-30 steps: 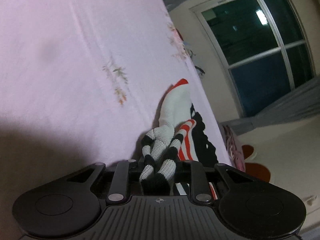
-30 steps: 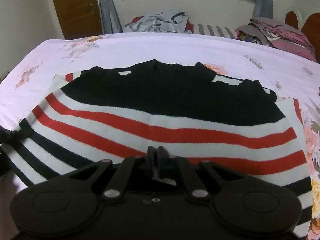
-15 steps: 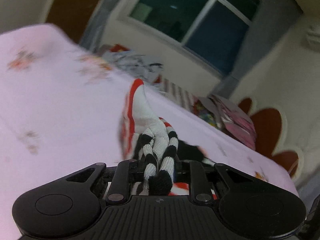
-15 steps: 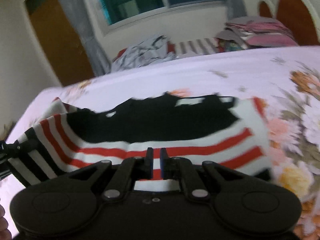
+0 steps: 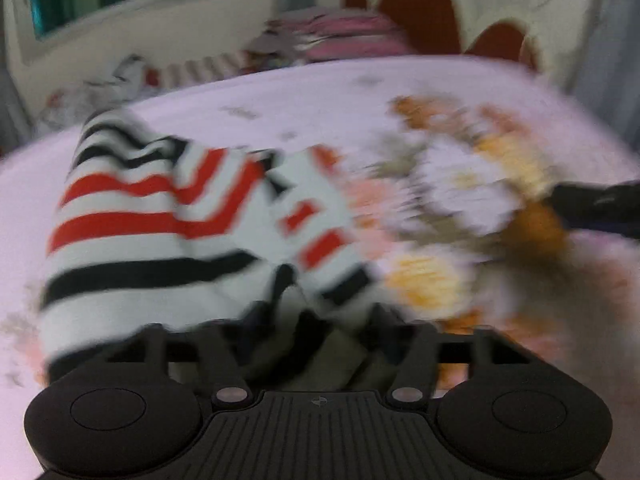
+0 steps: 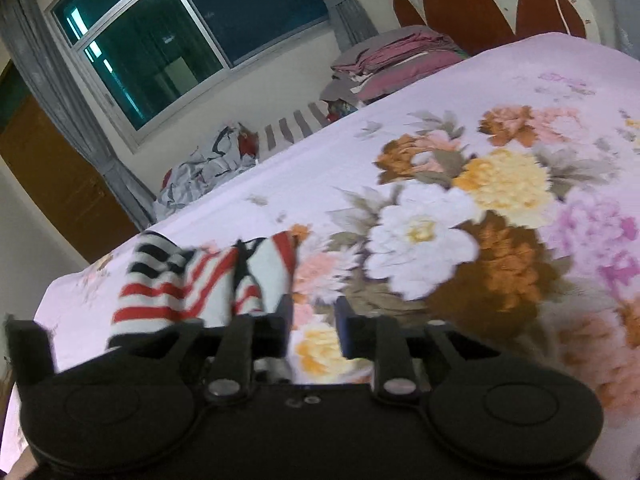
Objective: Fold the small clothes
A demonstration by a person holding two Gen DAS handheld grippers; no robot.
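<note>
A small knit sweater (image 5: 168, 232) with red, black and white stripes lies bunched on the pink flowered bedsheet (image 5: 300, 108). My left gripper (image 5: 316, 340) is shut on its near edge; cloth hides the fingertips and the view is blurred. In the right wrist view the sweater (image 6: 188, 284) lies left of my right gripper (image 6: 314, 324), which is open and empty over the printed flowers. The right gripper also shows as a dark shape in the left wrist view (image 5: 596, 208).
A headboard (image 6: 472, 4) stands at the far right with folded pink bedding (image 6: 392, 60) below it. A rumpled pile of clothes (image 6: 204, 164) lies at the bed's far edge under a window (image 6: 188, 28). A brown door (image 6: 56, 184) is at the left.
My right gripper has let go of the sweater, opened and swung to the right. My left gripper has carried its edge across, and the flat sweater is now bunched over itself.
</note>
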